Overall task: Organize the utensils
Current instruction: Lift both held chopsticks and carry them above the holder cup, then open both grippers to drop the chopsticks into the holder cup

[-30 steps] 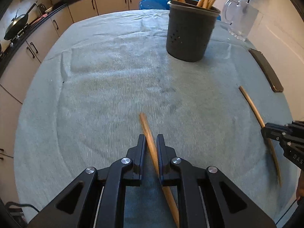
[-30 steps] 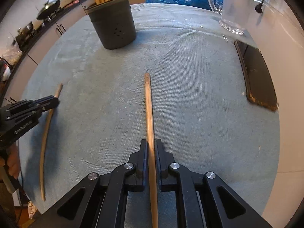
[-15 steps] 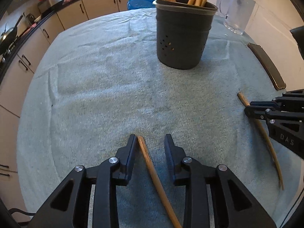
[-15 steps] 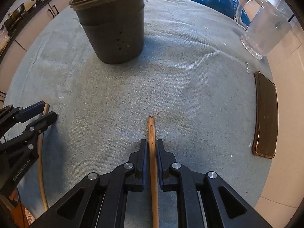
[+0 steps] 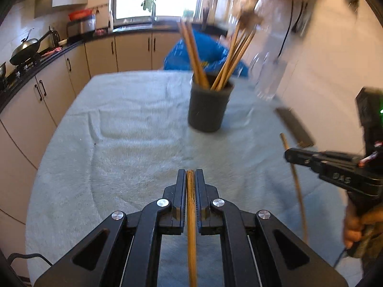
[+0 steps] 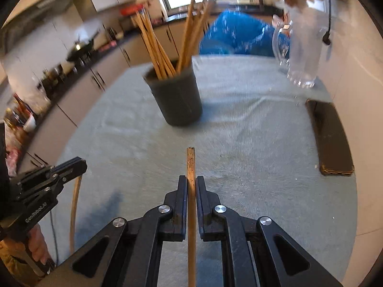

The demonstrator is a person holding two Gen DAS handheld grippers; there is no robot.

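Bamboo, thin and round: one chopstick (image 5: pixel 191 205) is pinched between the pads of the left tongs (image 5: pixel 191 177), its tip level with the fingertips and its shaft running back out of the bottom of the view. The left jaws have just been closing on it. A second chopstick (image 6: pixel 190 167) is clamped in the right tongs (image 6: pixel 191 184), its blunt, speckled end sticking out a little past the fingertips, the rest hidden under the black linkage. Both tongs point steeply down and forward over the desk (image 5: pixel 134 129), and both sticks are off the cloth.

From the left wrist, the right tongs (image 5: pixel 290 155) come in from the right edge, with fingers of the person's hand (image 5: pixel 354 224) wrapped round the grip below; the stick they hold (image 5: pixel 295 181) shows bowed by the lens. From the right wrist, the left tongs (image 6: pixel 76 165) come in from the left edge, a hand (image 6: pixel 36 244) under them.

Ahead of both tongs stands a dark, round, tapered holder (image 6: pixel 177 100) with a bundle of chopsticks (image 6: pixel 165 47) fanned out of it. Right of it and further off is a clear glass jug (image 6: pixel 301 47), smeared by motion blur. Nearer, to the right, a flat dark phone (image 6: pixel 331 138) lies on the desk. Pale ribbed towelling covers the desk. A blue bag (image 6: pixel 239 35) sits behind the far edge.
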